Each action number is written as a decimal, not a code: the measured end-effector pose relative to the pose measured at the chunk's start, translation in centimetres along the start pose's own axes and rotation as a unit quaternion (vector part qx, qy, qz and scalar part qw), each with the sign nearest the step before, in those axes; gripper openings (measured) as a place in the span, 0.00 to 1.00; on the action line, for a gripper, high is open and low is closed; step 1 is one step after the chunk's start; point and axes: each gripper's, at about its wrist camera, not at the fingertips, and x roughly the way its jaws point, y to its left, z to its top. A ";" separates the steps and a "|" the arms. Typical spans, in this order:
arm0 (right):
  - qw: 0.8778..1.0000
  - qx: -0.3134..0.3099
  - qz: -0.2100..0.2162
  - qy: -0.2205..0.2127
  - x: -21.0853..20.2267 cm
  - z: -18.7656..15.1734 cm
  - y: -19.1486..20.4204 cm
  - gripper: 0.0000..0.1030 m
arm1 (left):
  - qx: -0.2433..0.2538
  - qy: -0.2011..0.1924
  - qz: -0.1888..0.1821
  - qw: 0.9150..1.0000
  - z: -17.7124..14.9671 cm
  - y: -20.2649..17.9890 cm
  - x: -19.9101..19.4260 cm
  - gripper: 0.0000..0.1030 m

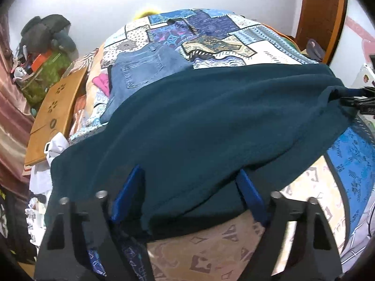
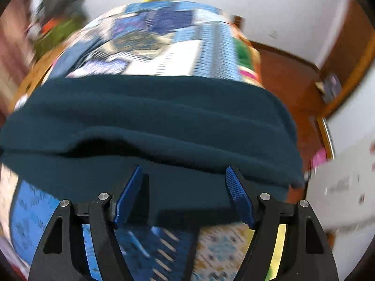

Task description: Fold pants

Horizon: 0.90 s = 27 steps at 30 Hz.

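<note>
Dark teal pants (image 1: 211, 117) lie folded across a patchwork quilt (image 1: 211, 35) on a bed, with a raised fold along the near side. My left gripper (image 1: 190, 169) stands over their near edge with its blue pads wide apart. Cloth lies between the pads, and I see no pinch. In the left wrist view my right gripper (image 1: 354, 100) meets the pants' bunched right end at the frame's edge. In the blurred right wrist view the right gripper (image 2: 184, 168) hangs above the pants (image 2: 152, 107) with its pads apart, the cloth flat below them.
Folded blue jeans (image 1: 145, 68) lie on the quilt behind the pants. A wooden board (image 1: 54, 117) and white cloth (image 1: 56, 145) sit at the bed's left side, with piled bags (image 1: 46, 46) beyond. A brown door (image 1: 321, 11) stands at the back right, and a white object (image 2: 339, 187) is near right.
</note>
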 end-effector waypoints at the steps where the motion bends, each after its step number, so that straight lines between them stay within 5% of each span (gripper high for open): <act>1: 1.000 -0.020 -0.003 -0.001 0.3 0.4 0.7 0.68 | 0.000 -0.001 -0.003 1.000 0.1 -0.1 -0.1 0.66; 4: 0.997 -0.078 -0.010 -0.005 1.2 1.3 2.0 0.66 | -0.002 -0.002 -0.014 1.000 0.3 -0.5 -0.2 0.49; 12: 0.993 -0.116 0.007 -0.002 1.3 1.6 2.3 0.09 | 0.003 -0.009 -0.012 1.000 0.9 -1.5 -0.8 0.19; 27: 0.996 -0.051 0.070 -0.010 -2.2 -2.9 1.3 0.05 | -0.014 -0.005 -0.026 1.000 -1.4 -1.9 -2.8 0.12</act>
